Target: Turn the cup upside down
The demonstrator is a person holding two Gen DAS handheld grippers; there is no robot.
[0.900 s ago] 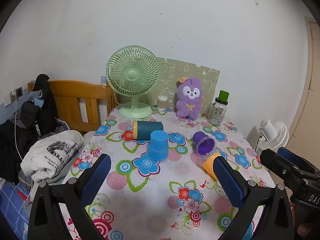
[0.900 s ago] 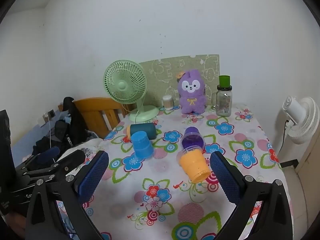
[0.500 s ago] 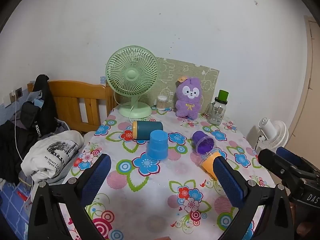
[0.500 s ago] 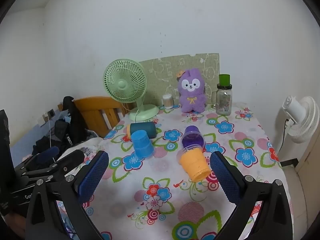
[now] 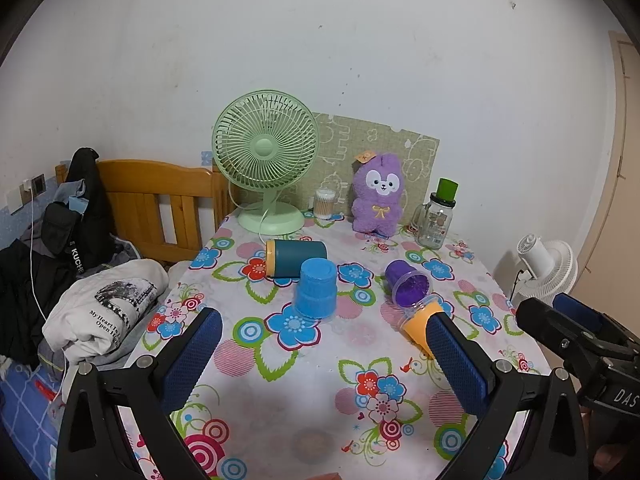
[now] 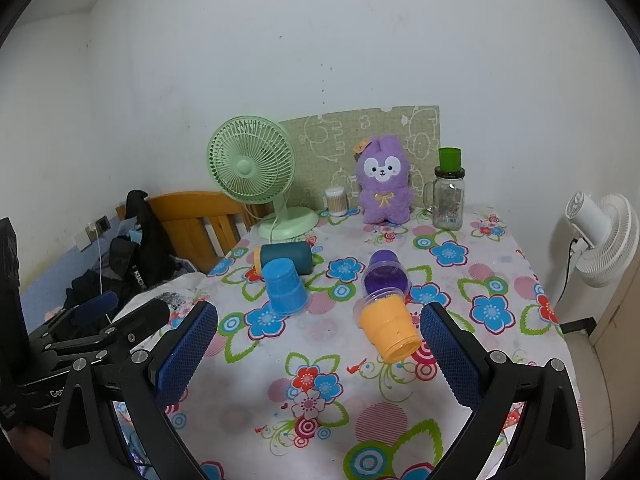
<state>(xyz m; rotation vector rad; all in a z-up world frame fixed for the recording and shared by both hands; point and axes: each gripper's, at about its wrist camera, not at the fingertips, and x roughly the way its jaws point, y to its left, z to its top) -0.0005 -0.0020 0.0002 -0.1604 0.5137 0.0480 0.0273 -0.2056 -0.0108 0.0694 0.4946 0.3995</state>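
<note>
Several cups lie on the flowered tablecloth (image 5: 304,380). A light blue cup (image 5: 316,290) (image 6: 285,287) stands upside down. A dark teal cup with an orange rim (image 5: 296,257) (image 6: 285,257) lies on its side behind it. A purple cup (image 5: 408,289) (image 6: 385,274) and an orange cup (image 5: 418,326) (image 6: 388,327) lie on their sides, touching. My left gripper (image 5: 324,354) is open and empty above the near table. My right gripper (image 6: 318,354) is open and empty, with the orange cup just ahead of its right finger.
A green desk fan (image 5: 266,160), a cotton-swab jar (image 5: 325,204), a purple plush toy (image 5: 378,196) and a glass jar with a green lid (image 5: 438,216) stand along the back. A wooden bed frame (image 5: 156,204) with clothes lies left. A white fan (image 6: 600,232) stands right.
Both grippers have crept slightly forward toward the cups and stay open. The cups have not moved.
</note>
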